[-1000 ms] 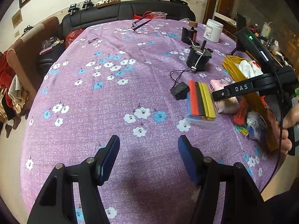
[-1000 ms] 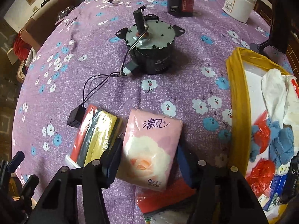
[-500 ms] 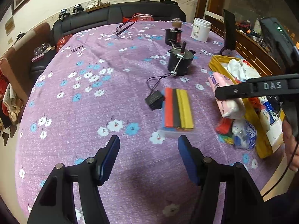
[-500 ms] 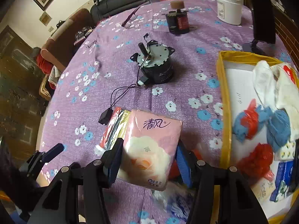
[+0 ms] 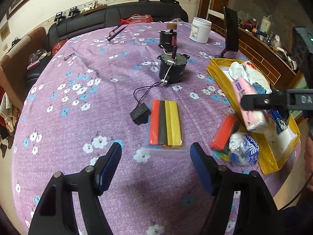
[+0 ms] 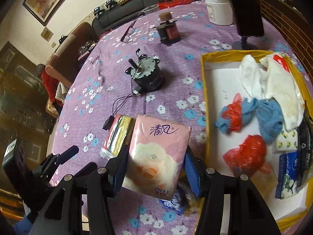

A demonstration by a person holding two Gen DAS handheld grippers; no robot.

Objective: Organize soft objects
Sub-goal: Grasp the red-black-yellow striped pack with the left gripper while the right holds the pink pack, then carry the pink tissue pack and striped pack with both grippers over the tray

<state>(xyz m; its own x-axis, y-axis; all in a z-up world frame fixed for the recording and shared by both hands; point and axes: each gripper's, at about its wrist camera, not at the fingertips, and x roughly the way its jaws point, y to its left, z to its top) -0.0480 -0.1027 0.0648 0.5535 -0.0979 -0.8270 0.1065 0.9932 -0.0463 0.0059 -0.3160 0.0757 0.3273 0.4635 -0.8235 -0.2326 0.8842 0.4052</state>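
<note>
My right gripper (image 6: 156,164) is shut on a pink tissue pack (image 6: 156,152) and holds it above the table, just left of the yellow box (image 6: 204,90). The pack (image 5: 248,105) also shows in the left wrist view, over the box's (image 5: 219,78) near rim. The box holds white cloths (image 6: 273,82), blue socks (image 6: 268,115), red bags (image 6: 246,152) and small tissue packs (image 6: 287,174). My left gripper (image 5: 155,166) is open and empty, low over the purple tablecloth, short of a bag of coloured strips (image 5: 165,125).
A black motor (image 5: 172,68) with a wire and plug (image 5: 139,114) stands mid-table. Behind it are a second motor (image 5: 169,37), a white jar (image 5: 200,30) and a black stand (image 5: 230,33). A red block (image 5: 223,132) and blue-white pack (image 5: 243,148) lie beside the box.
My right gripper has lifted the pink tissue pack off the table and carried it right, toward the yellow box. My left gripper has drawn back and stays open.
</note>
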